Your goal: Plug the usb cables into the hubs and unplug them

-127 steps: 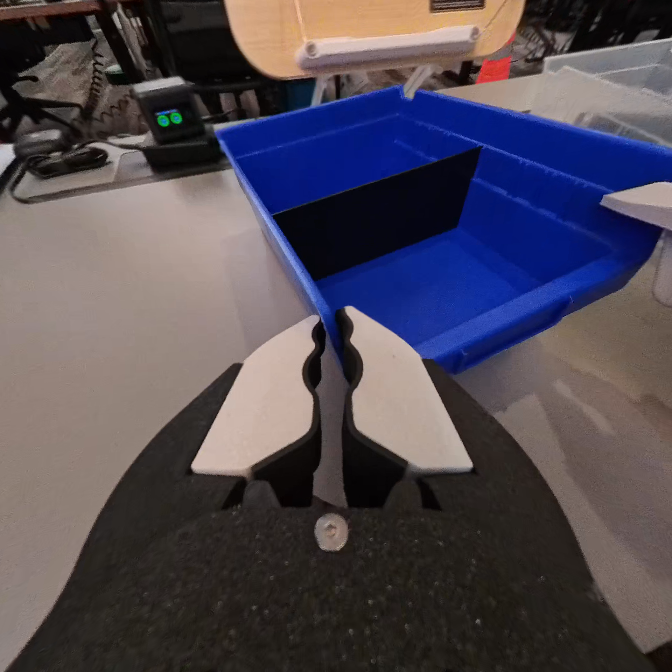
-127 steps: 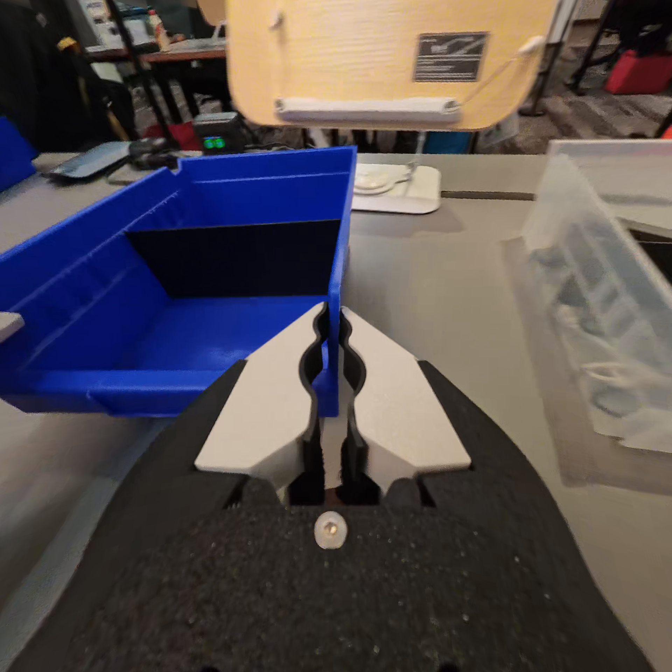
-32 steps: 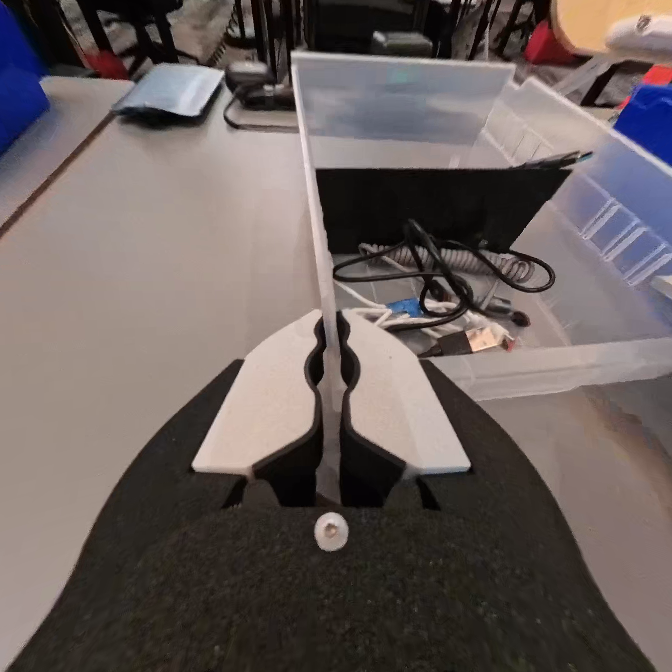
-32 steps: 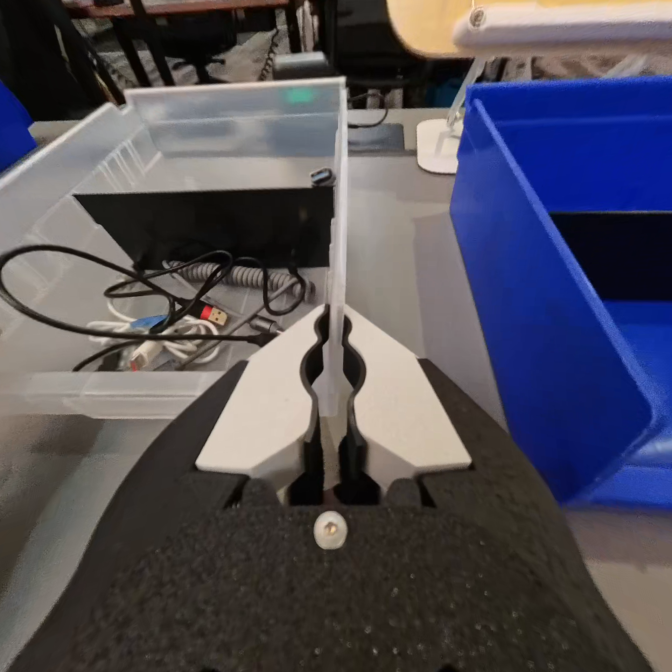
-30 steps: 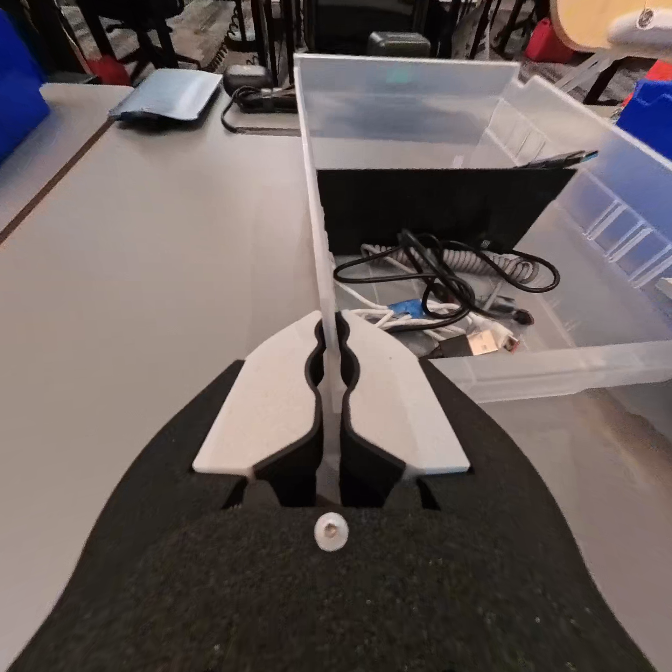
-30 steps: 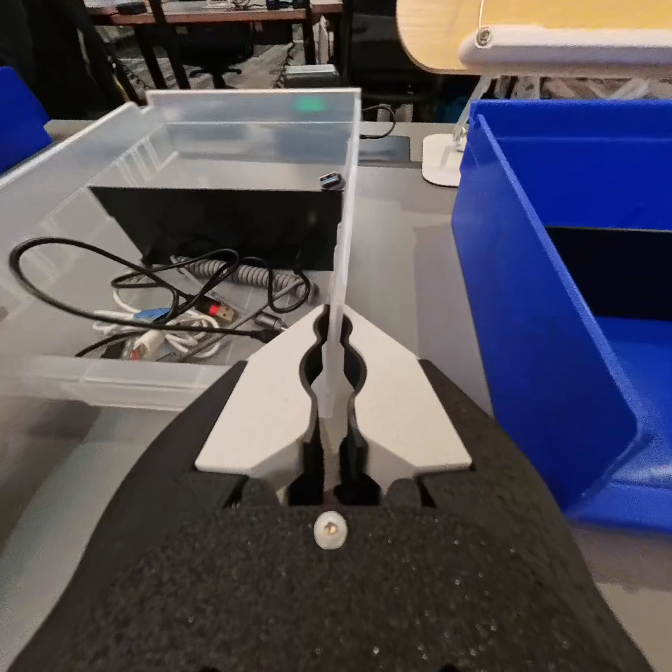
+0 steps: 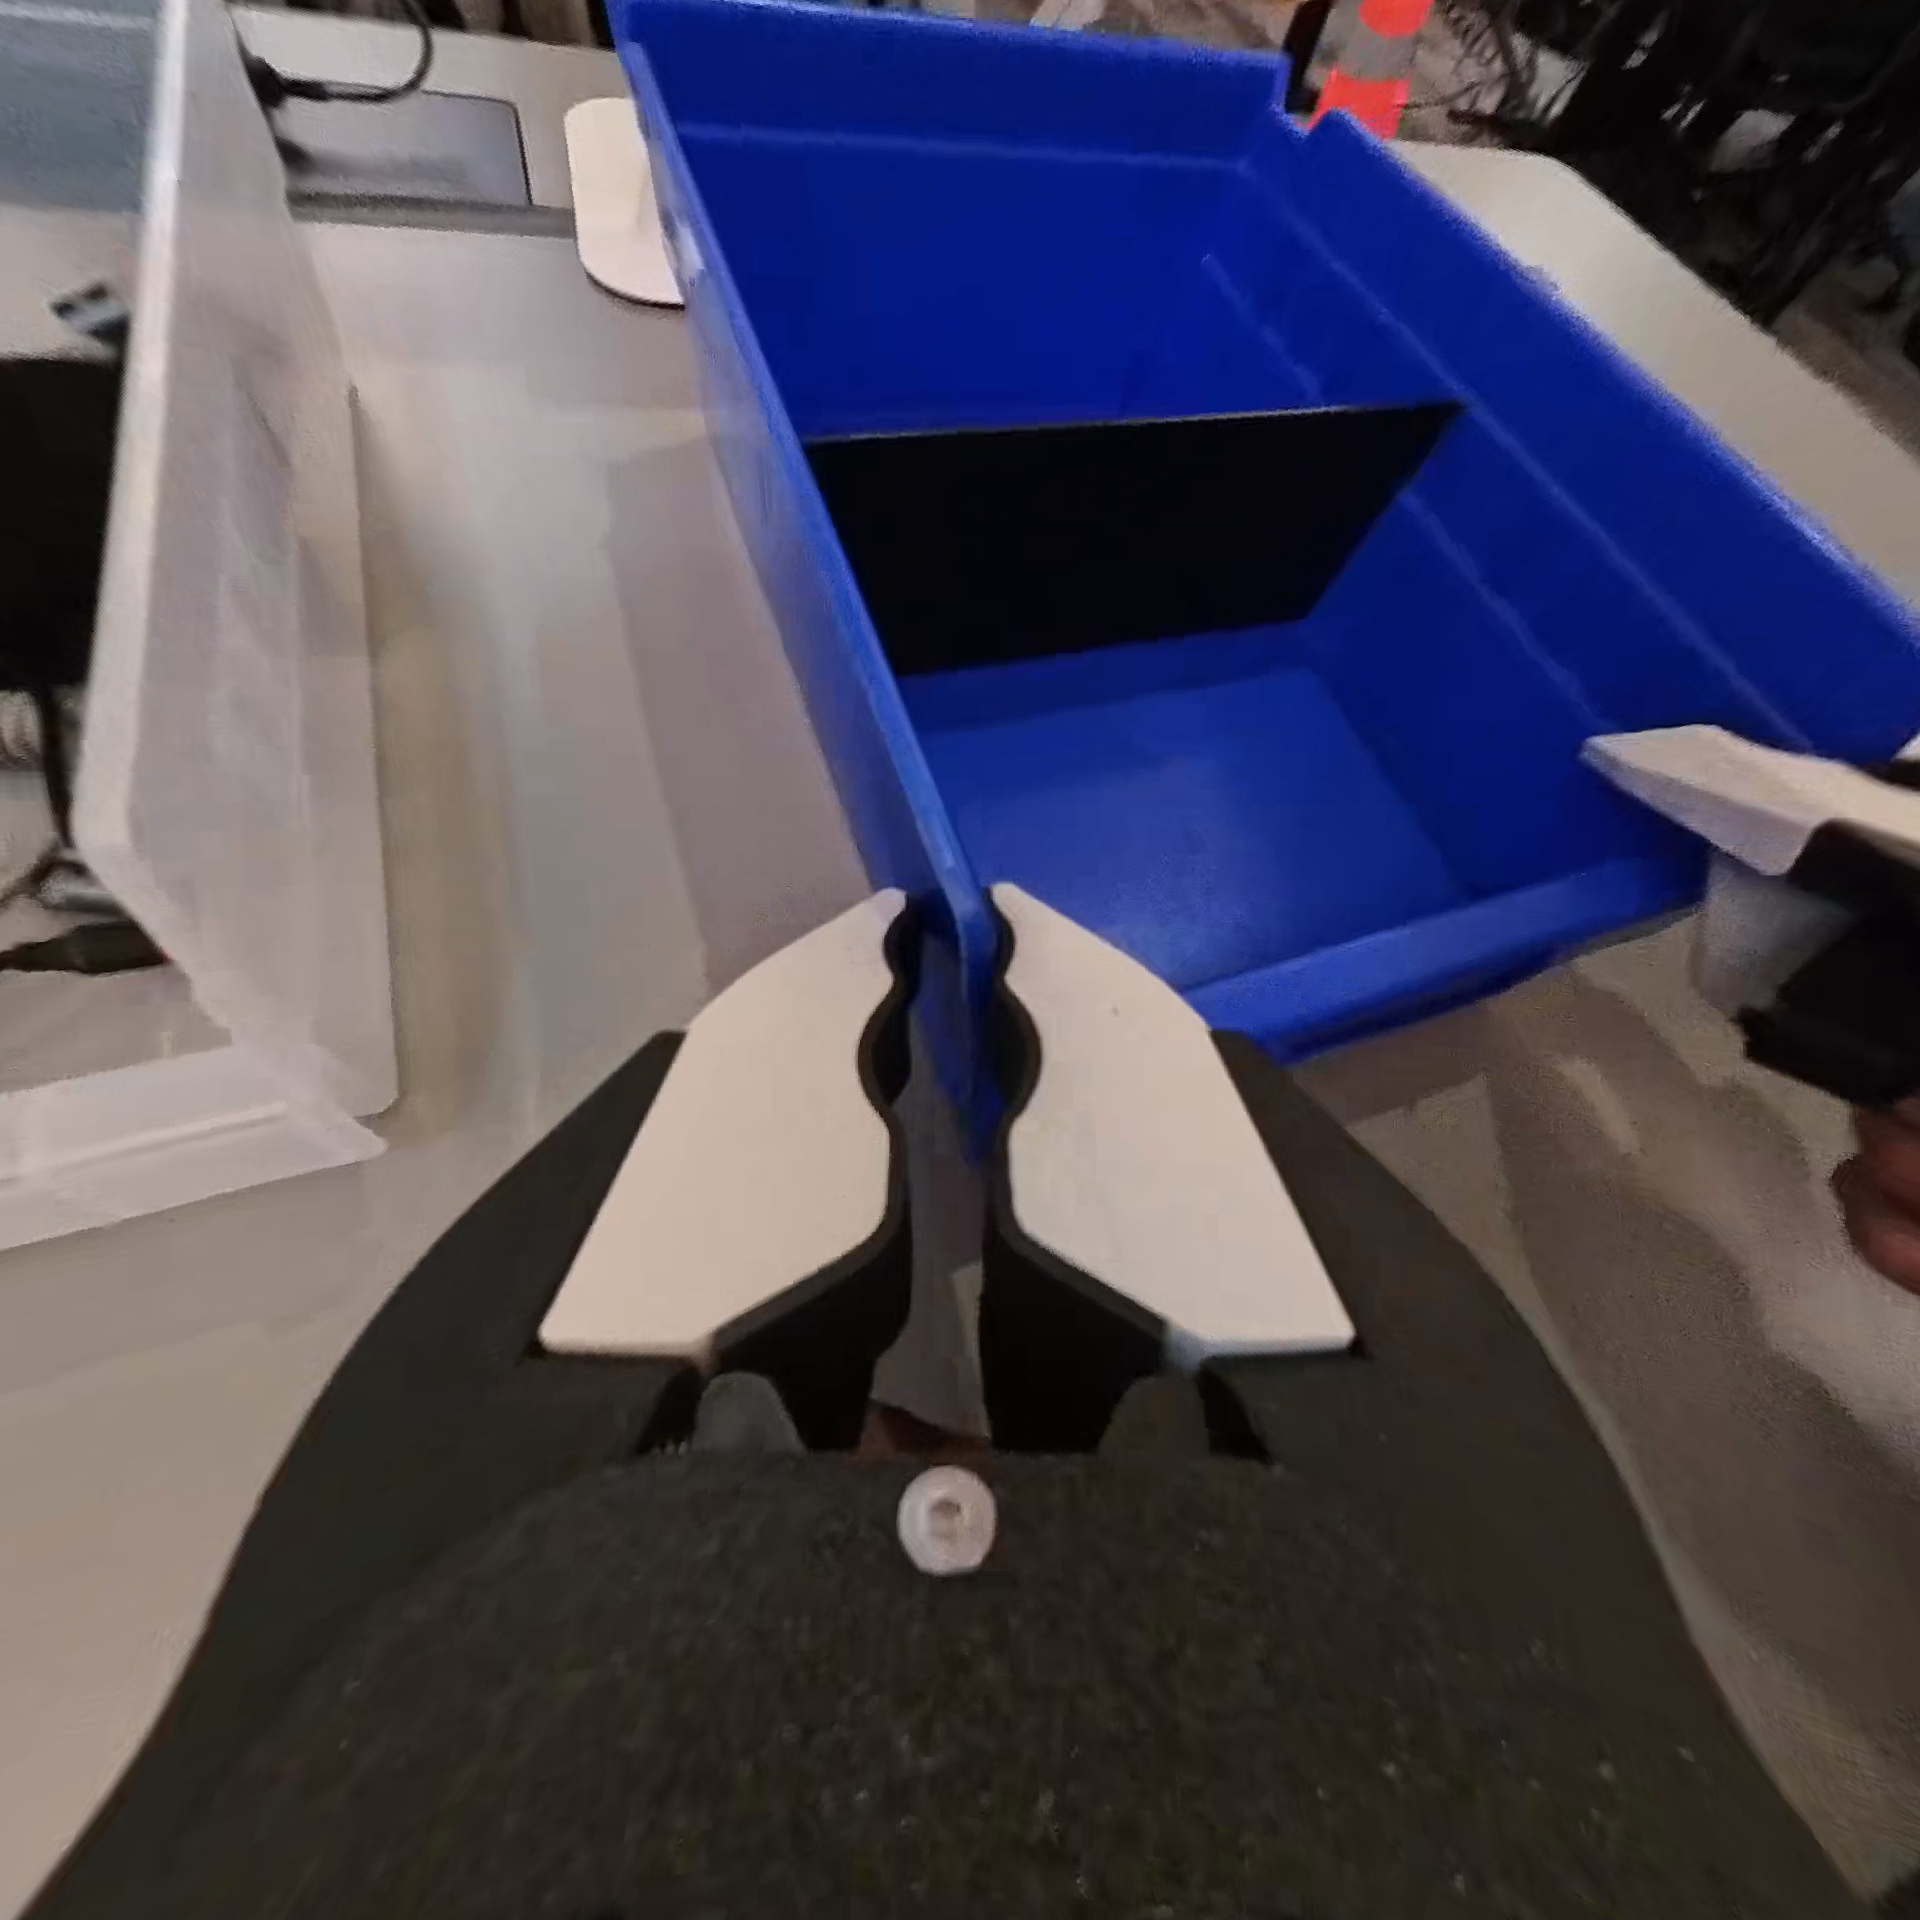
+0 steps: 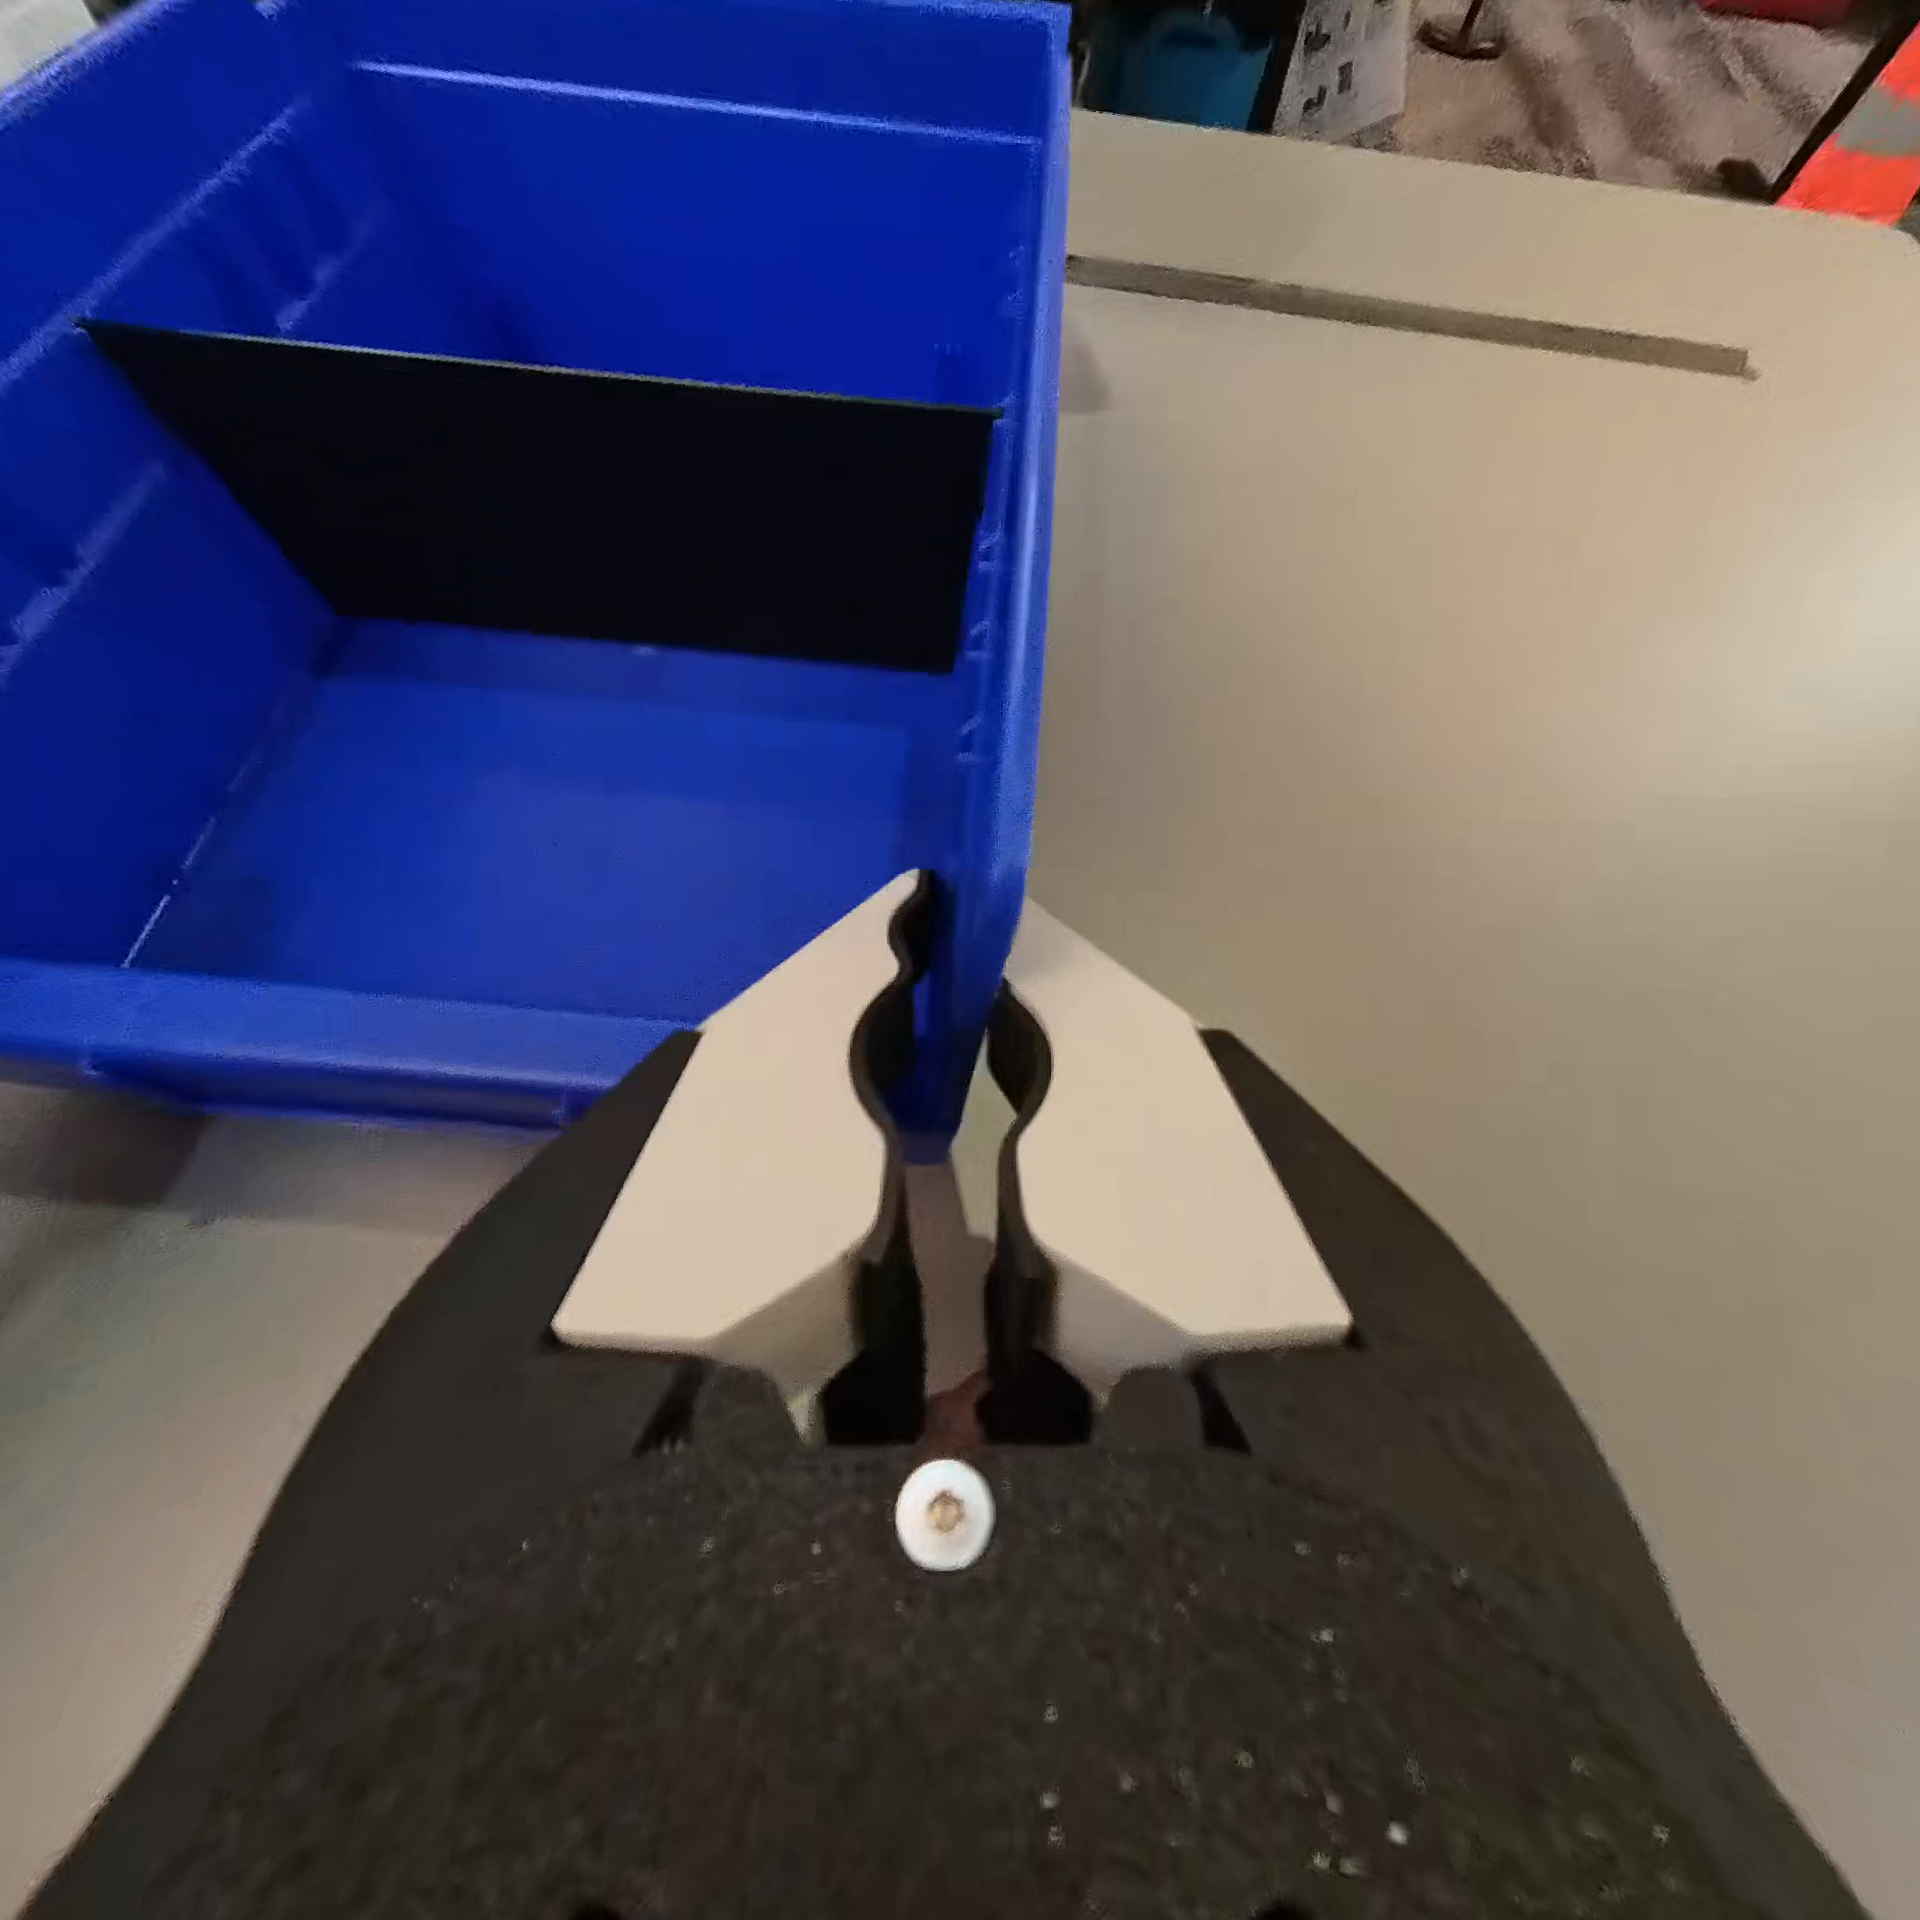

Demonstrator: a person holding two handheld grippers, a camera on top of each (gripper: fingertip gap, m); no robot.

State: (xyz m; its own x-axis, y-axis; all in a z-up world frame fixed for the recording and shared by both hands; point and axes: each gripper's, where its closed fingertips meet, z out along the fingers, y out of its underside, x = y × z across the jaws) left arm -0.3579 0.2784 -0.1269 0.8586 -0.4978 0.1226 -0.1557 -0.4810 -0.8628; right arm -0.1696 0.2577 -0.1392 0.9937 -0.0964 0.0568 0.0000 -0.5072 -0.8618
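An empty blue bin [image 7: 1039, 260] with a black divider [image 7: 1091, 520] stands on the grey table. My left gripper [image 7: 948, 904] is shut on the bin's left wall near its front corner. In the right wrist view my right gripper [image 8: 966, 894] is shut on the right wall of the same bin [image 8: 675, 208], also near the front corner. The right gripper also shows at the right edge of the left wrist view [image 7: 1745, 800]. No hub is in view. The cables are only a dark blur inside the clear bin [image 7: 229, 520] at the left.
The clear plastic bin stands close to the left of the blue bin with a strip of table [image 7: 520, 623] between them. A white round base [image 7: 613, 197] sits behind. A hand [image 7: 1886, 1216] shows at the right. Bare table [image 8: 1455, 727] lies right of the blue bin. Both grippers' tips are roughly 40 cm from the white round base [image 7: 613, 197].
One second ago both grippers were shut on the side walls of the clear bin with the cables. Now both are shut on the walls of the blue bin, as 4 seconds ago.
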